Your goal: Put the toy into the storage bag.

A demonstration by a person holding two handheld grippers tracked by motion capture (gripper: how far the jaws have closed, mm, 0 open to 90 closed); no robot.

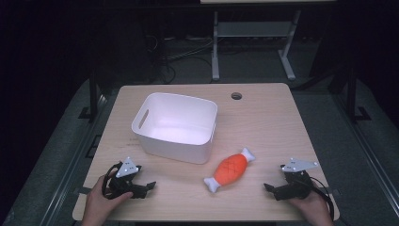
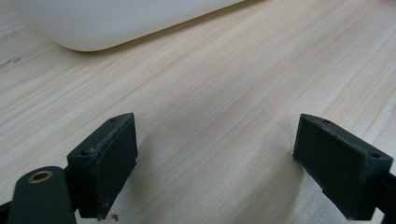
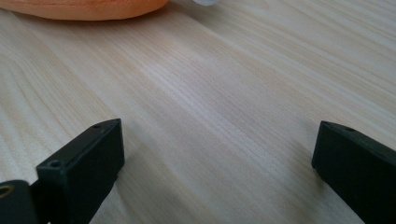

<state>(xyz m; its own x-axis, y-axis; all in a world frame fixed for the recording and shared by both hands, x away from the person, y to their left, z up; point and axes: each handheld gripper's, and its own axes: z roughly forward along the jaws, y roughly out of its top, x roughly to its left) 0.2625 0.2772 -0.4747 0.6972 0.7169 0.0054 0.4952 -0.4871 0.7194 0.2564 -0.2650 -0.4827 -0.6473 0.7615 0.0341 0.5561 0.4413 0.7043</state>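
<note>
You're resting both grippers low at the near edge of the surface (image 1: 263, 101), one at each near corner, w/ the toy between them, prob. so either hand can go for it w/o crossing over. The orange plush toy (image 1: 230, 169), shaped like a meat-on-bone w/ white ends, is lying flat and diagonal near the middle, just right of and nearer than the white bin (image 1: 175, 126), close to its near right corner but apart from it. The bin is sitting upright, open side up, nothing inside as far as the high view shows, so it looks like the drop spot. Your right gripper (image 1: 269, 188) is pointing left toward the toy; in the right gripper view its jaws are standing wide apart w/ bare wood between them, holding nothing, and the toy's orange body (image 3: 84, 8) is lying just beyond them at the far edge. Your left gripper (image 1: 149, 185) is pointing right; its jaws are also spread wide over bare wood, touching nothing, w/ the bin's rounded lower wall (image 2: 116, 23) sitting ahead at far left.
</note>
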